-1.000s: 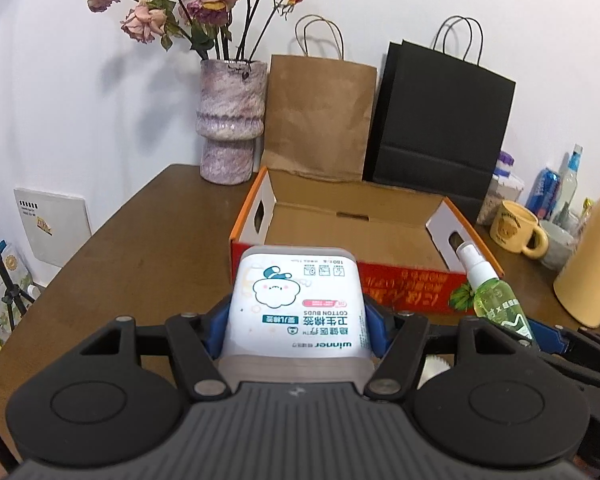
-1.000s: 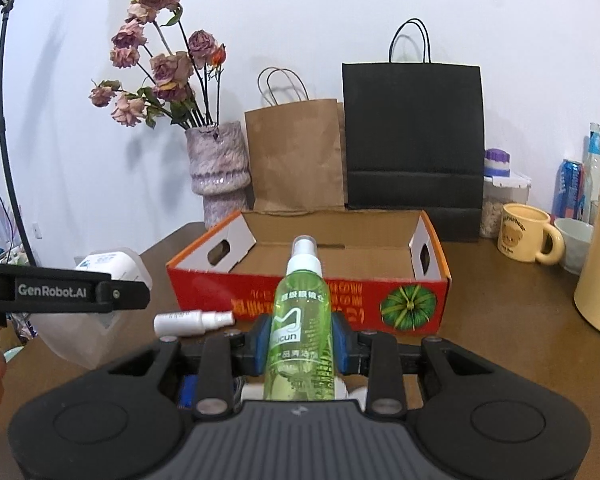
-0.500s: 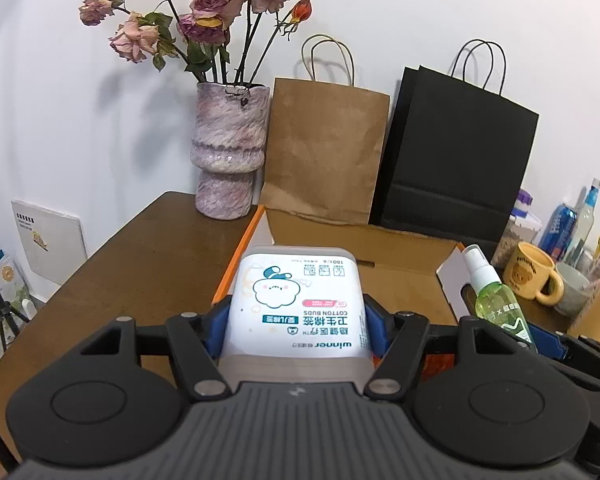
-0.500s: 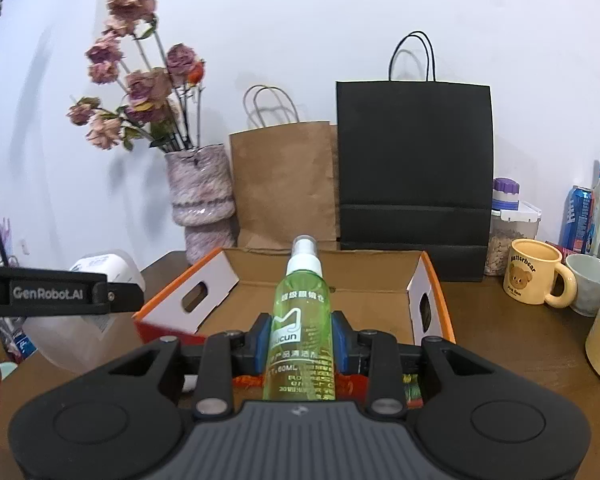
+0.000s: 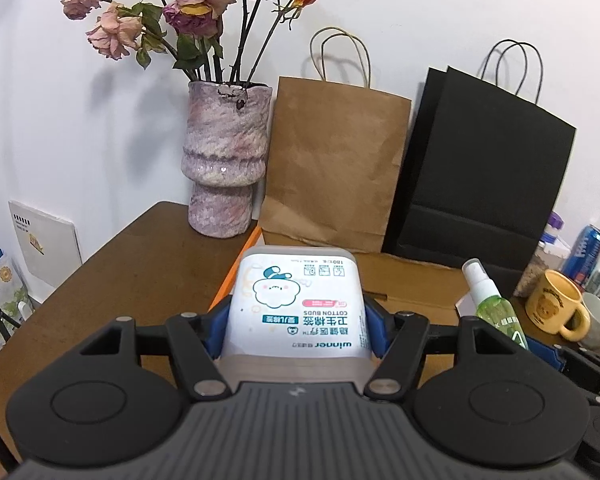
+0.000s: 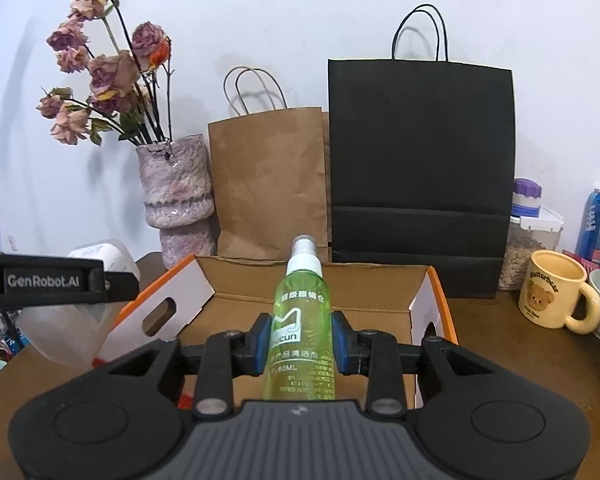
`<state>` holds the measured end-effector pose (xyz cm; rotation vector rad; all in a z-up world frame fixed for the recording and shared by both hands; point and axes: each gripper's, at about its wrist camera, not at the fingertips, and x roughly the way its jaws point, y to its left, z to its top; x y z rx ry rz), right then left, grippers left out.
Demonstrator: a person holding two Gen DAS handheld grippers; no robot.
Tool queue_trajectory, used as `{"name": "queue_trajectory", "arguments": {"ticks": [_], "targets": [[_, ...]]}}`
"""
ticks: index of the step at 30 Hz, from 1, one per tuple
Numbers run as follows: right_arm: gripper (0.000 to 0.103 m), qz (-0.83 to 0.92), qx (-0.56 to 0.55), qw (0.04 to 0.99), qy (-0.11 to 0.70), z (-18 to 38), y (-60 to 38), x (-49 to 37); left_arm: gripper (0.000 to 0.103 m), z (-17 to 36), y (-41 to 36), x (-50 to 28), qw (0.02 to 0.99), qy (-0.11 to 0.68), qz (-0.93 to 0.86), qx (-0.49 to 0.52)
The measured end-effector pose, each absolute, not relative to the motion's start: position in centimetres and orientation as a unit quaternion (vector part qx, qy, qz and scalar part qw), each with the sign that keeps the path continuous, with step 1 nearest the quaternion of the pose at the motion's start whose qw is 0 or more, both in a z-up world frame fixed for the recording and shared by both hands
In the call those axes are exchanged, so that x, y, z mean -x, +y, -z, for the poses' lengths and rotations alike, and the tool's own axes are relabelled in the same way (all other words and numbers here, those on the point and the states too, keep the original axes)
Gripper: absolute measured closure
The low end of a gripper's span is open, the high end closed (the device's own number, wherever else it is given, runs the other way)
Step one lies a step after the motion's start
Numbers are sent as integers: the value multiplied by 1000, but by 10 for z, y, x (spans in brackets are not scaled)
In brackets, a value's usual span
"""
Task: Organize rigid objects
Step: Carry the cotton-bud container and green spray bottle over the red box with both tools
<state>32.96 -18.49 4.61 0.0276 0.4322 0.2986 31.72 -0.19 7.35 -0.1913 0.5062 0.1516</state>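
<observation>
My left gripper [image 5: 296, 330] is shut on a white cotton-buds box [image 5: 296, 304], its blue pads pressed on both sides. It hangs over the left end of the orange cardboard box [image 6: 442, 300], whose brown floor shows behind it. In the right wrist view my right gripper [image 6: 300, 344] is shut on a green spray bottle [image 6: 303, 320] with a white nozzle, held over the box's near wall. The same spray bottle [image 5: 496, 308] shows at the right of the left wrist view. The left gripper's arm and the cotton-buds box [image 6: 100, 258] appear at the left of the right wrist view.
A purple vase [image 5: 224, 164] of dried roses stands at the back left of the wooden table [image 5: 140, 264]. A brown paper bag [image 6: 270, 184] and a black paper bag [image 6: 420, 176] lean on the wall behind the box. A yellow bear mug [image 6: 554, 294], cans and jars crowd the right.
Both grippers have moved forward toward the wall with their loads. The orange box's red front wall has dropped out of sight beneath them, and the vase and bags loom larger.
</observation>
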Motion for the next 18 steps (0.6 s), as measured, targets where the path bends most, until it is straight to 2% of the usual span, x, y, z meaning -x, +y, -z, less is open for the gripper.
{"name": "queue_trajectory", "arguments": {"ticks": [18], "targets": [[72,-139,-2,961,240,-36,-184,-407,37,-56,-5,-381,956,266,-98,73]]}}
